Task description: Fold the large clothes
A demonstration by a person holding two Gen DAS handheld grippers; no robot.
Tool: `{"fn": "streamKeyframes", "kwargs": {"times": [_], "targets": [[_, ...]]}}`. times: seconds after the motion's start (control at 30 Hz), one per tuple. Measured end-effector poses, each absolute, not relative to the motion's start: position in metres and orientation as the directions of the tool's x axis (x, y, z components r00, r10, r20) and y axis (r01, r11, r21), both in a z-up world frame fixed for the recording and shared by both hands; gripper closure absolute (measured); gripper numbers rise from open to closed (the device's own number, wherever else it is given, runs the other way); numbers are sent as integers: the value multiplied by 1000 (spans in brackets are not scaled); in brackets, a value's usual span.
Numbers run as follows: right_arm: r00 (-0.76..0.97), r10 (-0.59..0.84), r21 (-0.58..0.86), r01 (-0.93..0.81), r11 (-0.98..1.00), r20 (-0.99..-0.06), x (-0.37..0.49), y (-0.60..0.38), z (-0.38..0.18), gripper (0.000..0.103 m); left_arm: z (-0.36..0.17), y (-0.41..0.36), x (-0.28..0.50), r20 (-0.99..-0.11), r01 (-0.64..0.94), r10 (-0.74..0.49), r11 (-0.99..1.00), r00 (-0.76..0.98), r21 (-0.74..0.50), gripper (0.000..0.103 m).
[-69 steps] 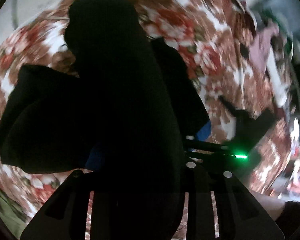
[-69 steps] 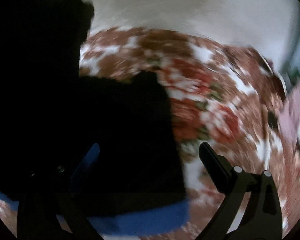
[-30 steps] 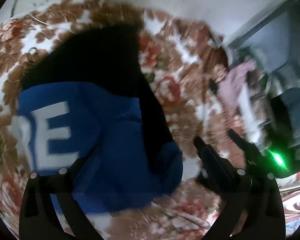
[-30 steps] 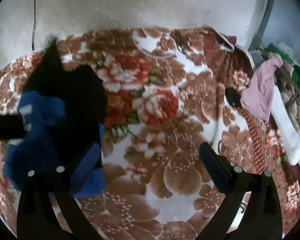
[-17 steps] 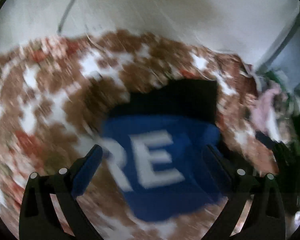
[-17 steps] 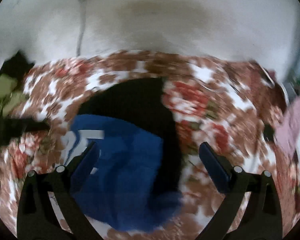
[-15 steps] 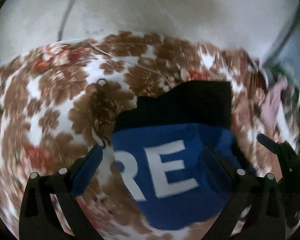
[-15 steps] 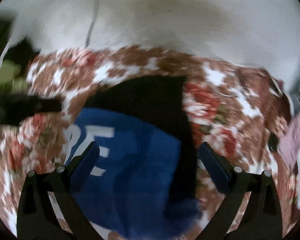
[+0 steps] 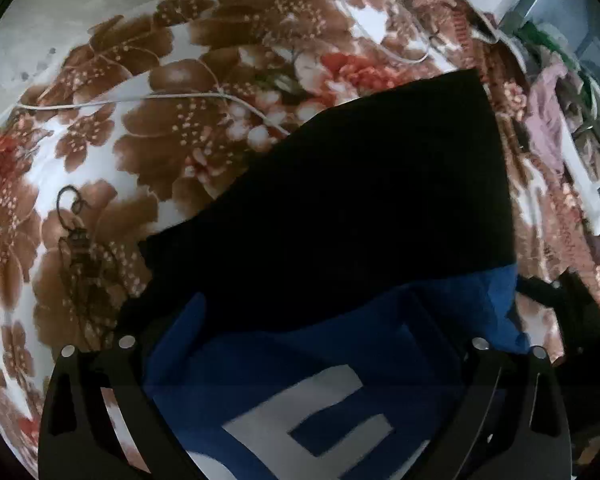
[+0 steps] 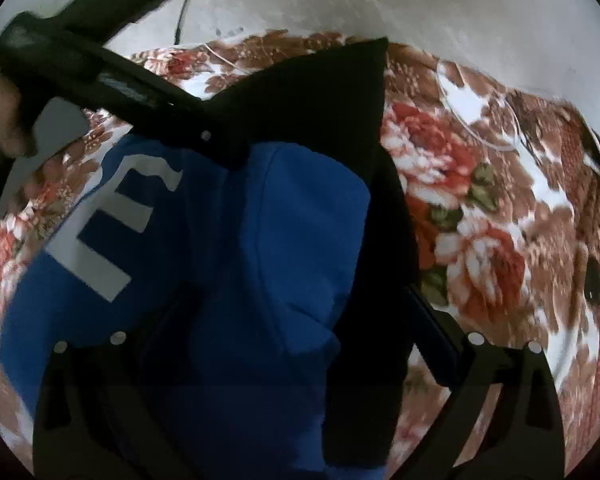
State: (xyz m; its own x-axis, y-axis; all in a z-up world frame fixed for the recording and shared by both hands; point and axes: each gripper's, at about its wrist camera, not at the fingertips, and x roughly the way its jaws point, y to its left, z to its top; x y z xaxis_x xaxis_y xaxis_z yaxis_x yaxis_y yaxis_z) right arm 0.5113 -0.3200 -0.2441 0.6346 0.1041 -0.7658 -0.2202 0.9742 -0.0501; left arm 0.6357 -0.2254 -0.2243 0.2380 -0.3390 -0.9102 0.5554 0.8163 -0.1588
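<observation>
Both of your grippers hover over the garment (image 9: 360, 208) with jaws spread, gripping nothing: the left gripper (image 9: 304, 320) and right gripper (image 10: 292, 320). It lies on the floral blanket (image 9: 148, 128), black part far, blue part with white lettering (image 10: 104, 236) near. Your left hand (image 10: 0, 108) shows at the far left.

Folded garment (image 9: 340, 240) lies on blanket (image 9: 148, 128), lettered part nearest both cameras, plain part behind it. Left gripper (image 9: 304, 320) above lettered end, jaws apart. Right gripper (image 10: 296, 308) over garment's right half. Wall (image 10: 420, 4) behind blanket. Clothes pile (image 9: 548, 112) far right.
</observation>
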Motion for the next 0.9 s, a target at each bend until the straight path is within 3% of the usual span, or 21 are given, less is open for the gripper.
{"fn": "streamKeyframes", "kwargs": {"times": [0.3,0.57,0.73,0.9], "targets": [[641,99,-60,-222,973,-761,522,-329,-254,5,-239,-242,644,-933,603,-252,796,255,-50,4],[693,11,-106,-126,986,-721,498,-325,-179,5,-157,-187,585,-838,549,-249,833,485,70,5],[715,-100,-210,-67,975,-691,530,-320,-148,5,-153,-157,541,-861,516,-255,856,439,9,5],[646,-167,-316,-121,941,-745,595,-304,-167,5,-188,-167,501,-896,580,-268,815,353,-16,5]]}}
